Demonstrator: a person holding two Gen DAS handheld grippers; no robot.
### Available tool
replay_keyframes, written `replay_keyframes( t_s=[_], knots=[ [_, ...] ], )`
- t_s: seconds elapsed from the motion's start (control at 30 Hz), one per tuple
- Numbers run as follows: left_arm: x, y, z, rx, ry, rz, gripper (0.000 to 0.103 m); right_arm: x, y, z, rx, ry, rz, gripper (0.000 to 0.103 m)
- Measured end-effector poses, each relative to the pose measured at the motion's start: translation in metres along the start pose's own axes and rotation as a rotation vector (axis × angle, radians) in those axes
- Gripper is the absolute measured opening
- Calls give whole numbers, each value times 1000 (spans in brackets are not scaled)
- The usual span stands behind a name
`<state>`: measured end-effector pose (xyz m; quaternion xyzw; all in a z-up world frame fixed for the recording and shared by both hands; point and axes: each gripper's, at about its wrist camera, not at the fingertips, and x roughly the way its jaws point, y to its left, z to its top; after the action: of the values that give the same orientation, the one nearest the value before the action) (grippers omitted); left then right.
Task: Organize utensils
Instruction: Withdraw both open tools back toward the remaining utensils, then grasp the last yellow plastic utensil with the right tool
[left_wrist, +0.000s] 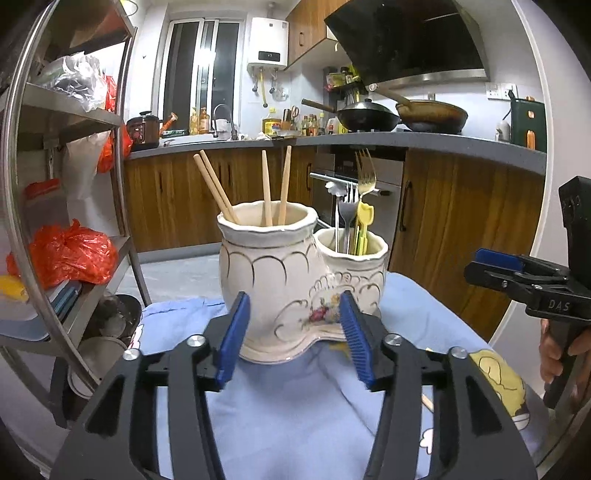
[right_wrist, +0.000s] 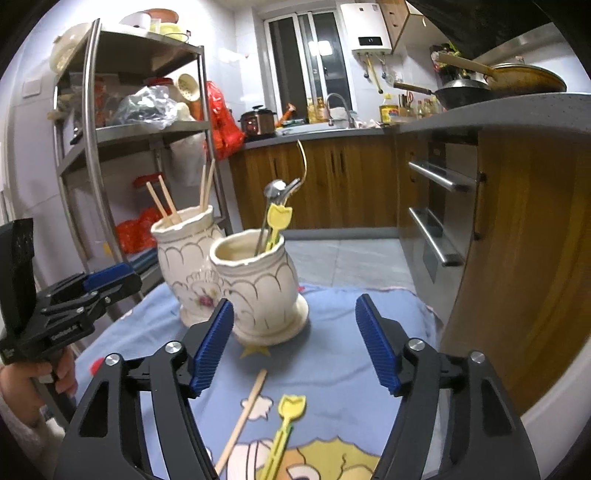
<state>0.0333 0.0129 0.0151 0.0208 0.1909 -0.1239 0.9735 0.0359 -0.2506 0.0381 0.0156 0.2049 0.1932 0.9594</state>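
A cream ceramic double holder (left_wrist: 280, 280) stands on the blue cartoon cloth (left_wrist: 280, 406). Its tall pot (right_wrist: 184, 258) holds several wooden chopsticks (left_wrist: 271, 188). Its low pot (right_wrist: 258, 288) holds metal forks (left_wrist: 364, 177) and a yellow plastic utensil (right_wrist: 277, 221). My left gripper (left_wrist: 293, 336) is open just short of the holder, with nothing between its pads. My right gripper (right_wrist: 295, 339) is open too and empty. Below it on the cloth lie a loose chopstick (right_wrist: 243, 417) and a second yellow plastic utensil (right_wrist: 286, 424). Each gripper shows at the edge of the other's view, held by a hand.
A steel shelf rack (left_wrist: 74, 110) with red bags and dishes stands to the left. Wooden cabinets and a built-in oven (right_wrist: 439, 229) are close on the right, under a grey counter (left_wrist: 406, 142) carrying woks. The cloth's far edge drops off behind the holder.
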Motion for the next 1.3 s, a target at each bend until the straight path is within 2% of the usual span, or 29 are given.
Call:
replay_keyframes(
  t_s=[0.07,0.23,0.3,0.47,0.77,0.93,1.3],
  knots=[
    [-3,-4,-2,4,4,-1,58,-4,0,-3,2,7,-4,76],
    [-10,-11,-5,17,9,7,75,-14,-1,-8,1,22,-18,83],
    [-12,-13,-7,17,10,10,88,-17,-2,-10,5,38,-26,90],
    [-13,-18,-18,12,39,10,97,-19,-1,-22,-16,98,-69,94],
    [2,-17,-39,0,152,31,97,-8,5,-46,-64,251,-113,95],
    [6,-17,-46,-5,177,28,97,5,10,-57,-78,340,-131,95],
    [16,-17,-53,-23,223,12,97,18,16,-66,-110,409,-131,93]
  ],
)
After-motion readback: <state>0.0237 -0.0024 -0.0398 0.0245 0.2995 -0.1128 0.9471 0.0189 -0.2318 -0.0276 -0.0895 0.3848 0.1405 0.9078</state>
